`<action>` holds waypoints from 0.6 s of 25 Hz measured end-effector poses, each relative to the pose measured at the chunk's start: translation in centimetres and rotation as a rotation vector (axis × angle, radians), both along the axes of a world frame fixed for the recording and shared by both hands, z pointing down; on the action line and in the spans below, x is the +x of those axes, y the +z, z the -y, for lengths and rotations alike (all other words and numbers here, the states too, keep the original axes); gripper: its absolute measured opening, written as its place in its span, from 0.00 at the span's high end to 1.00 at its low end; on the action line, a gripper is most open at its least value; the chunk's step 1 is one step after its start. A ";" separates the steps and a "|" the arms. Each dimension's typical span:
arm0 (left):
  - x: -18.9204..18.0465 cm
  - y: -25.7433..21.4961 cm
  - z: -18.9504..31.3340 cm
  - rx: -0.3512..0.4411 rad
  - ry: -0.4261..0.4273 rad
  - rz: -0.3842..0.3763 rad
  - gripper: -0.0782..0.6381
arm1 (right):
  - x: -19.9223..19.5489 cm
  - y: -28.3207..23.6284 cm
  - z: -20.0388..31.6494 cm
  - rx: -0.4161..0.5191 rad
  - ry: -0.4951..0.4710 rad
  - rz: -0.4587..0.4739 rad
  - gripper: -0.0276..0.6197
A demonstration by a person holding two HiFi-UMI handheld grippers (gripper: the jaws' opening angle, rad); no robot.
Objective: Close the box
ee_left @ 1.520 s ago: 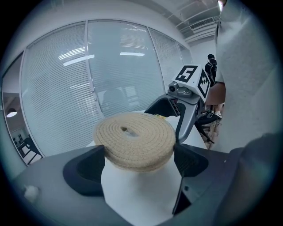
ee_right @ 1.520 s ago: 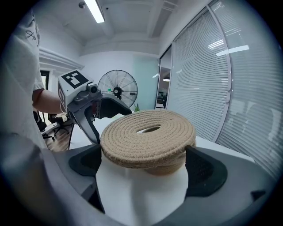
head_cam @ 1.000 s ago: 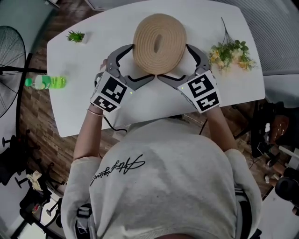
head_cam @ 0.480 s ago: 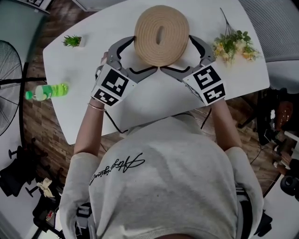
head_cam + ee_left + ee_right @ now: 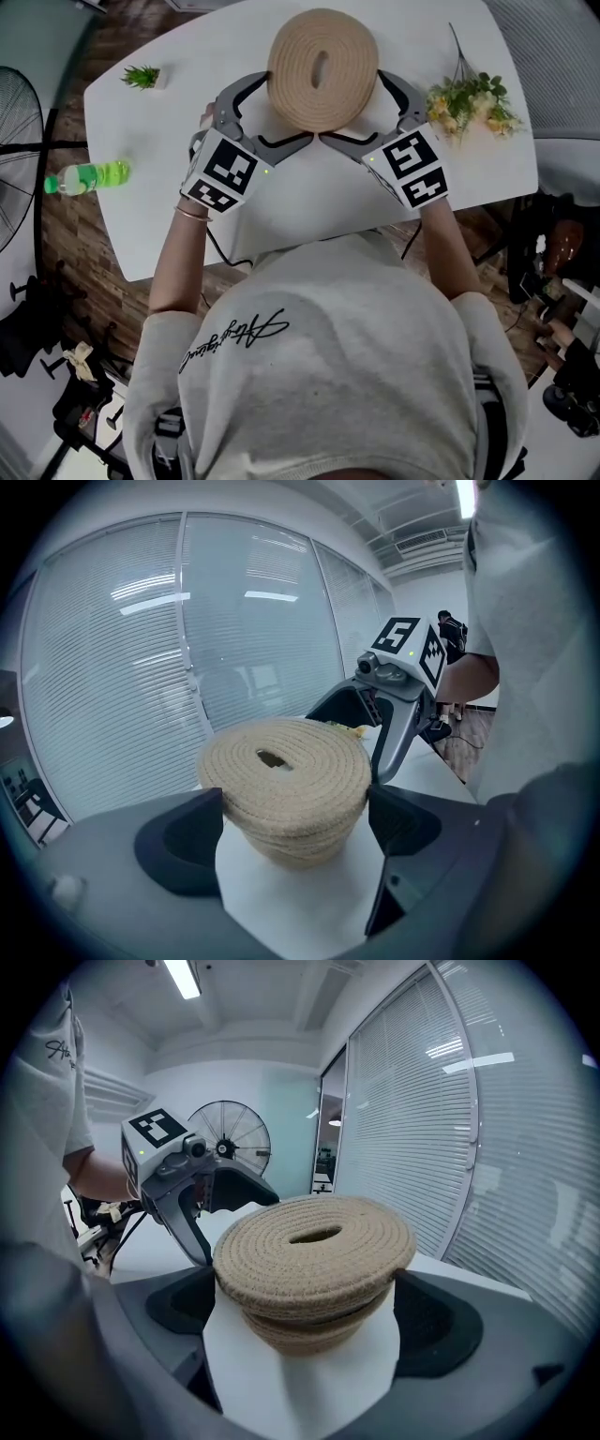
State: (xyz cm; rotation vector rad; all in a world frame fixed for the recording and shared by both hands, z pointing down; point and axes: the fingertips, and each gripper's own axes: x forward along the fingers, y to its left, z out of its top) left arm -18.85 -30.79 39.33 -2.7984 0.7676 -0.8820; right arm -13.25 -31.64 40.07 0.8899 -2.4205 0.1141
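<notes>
In your head view, the round tan woven-rope box (image 5: pixel 323 67) sits on the white table (image 5: pixel 169 131), with your left gripper (image 5: pixel 281 111) and right gripper (image 5: pixel 354 108) flanking it. In the left gripper view, the jaws stand wide apart and the box's lid fills the gap. In the right gripper view, the jaws are equally wide around the lid.

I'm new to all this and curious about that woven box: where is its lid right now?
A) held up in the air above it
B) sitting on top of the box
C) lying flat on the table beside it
B: the lid rests on the box, covering its top.
</notes>
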 end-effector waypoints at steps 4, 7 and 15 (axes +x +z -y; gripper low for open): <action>0.2 0.7 0.3 -0.019 -0.013 0.002 0.22 | 0.2 0.7 0.3 -0.021 -0.010 0.001 0.05; 0.5 1.1 0.5 -0.025 -0.018 0.009 0.22 | 0.4 1.2 0.6 -0.029 -0.014 0.010 0.05; 0.5 1.9 0.9 -0.055 -0.025 0.016 0.23 | 0.3 2.0 1.1 -0.061 -0.019 0.018 0.05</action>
